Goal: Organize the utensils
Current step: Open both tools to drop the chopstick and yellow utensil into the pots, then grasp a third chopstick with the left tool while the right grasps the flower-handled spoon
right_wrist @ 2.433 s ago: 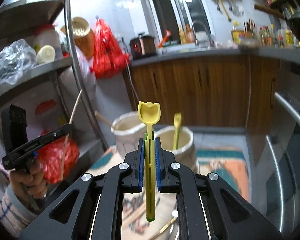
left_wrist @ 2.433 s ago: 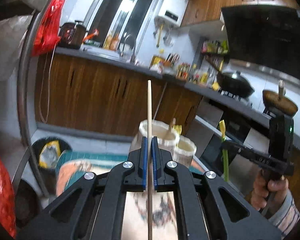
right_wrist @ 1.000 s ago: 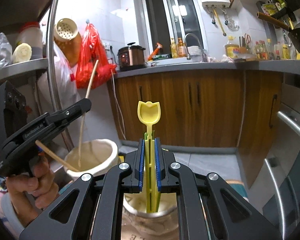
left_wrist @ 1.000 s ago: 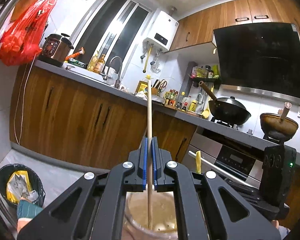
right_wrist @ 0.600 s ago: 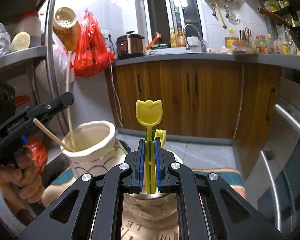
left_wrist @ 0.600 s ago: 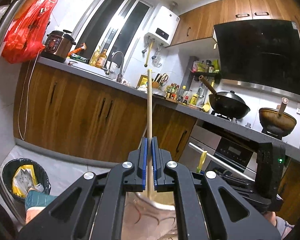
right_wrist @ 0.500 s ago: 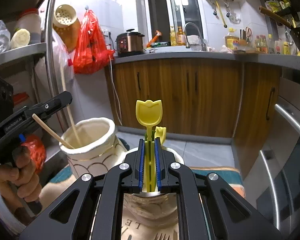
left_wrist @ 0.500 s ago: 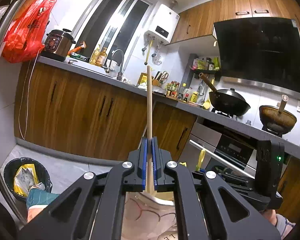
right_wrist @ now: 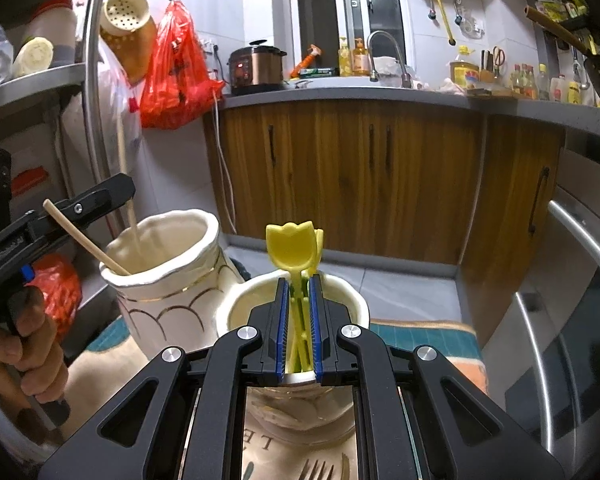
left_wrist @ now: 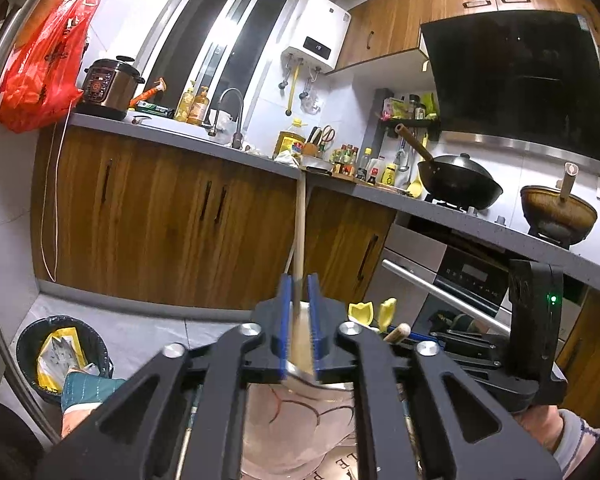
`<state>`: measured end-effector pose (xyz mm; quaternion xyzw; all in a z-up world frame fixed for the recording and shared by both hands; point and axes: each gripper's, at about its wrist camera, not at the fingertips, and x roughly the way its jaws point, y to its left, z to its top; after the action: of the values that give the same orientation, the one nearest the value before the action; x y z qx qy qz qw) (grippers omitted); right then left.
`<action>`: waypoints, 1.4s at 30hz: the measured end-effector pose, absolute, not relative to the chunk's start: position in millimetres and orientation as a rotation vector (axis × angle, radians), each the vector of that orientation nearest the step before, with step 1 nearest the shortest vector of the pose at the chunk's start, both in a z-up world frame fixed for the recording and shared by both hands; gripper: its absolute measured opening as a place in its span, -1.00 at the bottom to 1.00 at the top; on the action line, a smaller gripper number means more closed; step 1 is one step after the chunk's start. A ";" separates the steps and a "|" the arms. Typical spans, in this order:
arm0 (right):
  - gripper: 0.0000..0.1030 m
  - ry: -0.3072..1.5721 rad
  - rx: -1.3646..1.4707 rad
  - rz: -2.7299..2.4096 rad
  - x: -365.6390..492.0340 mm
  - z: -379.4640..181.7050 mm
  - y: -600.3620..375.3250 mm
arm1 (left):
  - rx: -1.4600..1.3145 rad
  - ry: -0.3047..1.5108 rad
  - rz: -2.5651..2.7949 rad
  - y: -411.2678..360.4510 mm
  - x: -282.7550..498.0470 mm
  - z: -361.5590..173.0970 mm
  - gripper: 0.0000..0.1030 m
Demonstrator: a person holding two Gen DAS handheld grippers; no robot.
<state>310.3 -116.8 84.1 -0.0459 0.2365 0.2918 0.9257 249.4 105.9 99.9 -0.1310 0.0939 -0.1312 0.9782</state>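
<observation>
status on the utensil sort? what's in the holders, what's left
Done: one chopstick rests in the taller holder, one yellow utensil in the shorter holder. In hand: both grippers open, releasing a second chopstick and the tulip-topped yellow utensil. Left: a fork on the mat below.

Right wrist view: two vases side by side. Larger vase (right_wrist: 168, 280) left and behind; smaller vase (right_wrist: 296, 360) right, nearer. Two chopsticks (right_wrist: 130, 208) stand in the larger vase. Tulip-ended utensils (right_wrist: 294, 248) stand in the smaller vase. Fork (right_wrist: 318, 468) lies before the smaller vase.
</observation>
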 end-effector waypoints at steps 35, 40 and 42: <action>-0.34 0.506 -0.080 0.575 237.6 79.6 -182.3 | -0.268 0.293 -0.132 104.5 150.1 86.3 0.50; -0.34 0.601 -0.086 0.558 226.6 56.3 -191.9 | -0.212 0.429 -0.156 82.3 147.0 71.9 0.44; -0.34 0.648 -0.096 0.551 225.6 44.9 -194.8 | -0.184 0.494 -0.191 69.5 149.7 63.1 0.22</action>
<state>225.6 -194.8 44.9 -0.0466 0.3141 0.2671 0.9099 149.7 69.5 63.1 -0.0907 0.2439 -0.0943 0.9609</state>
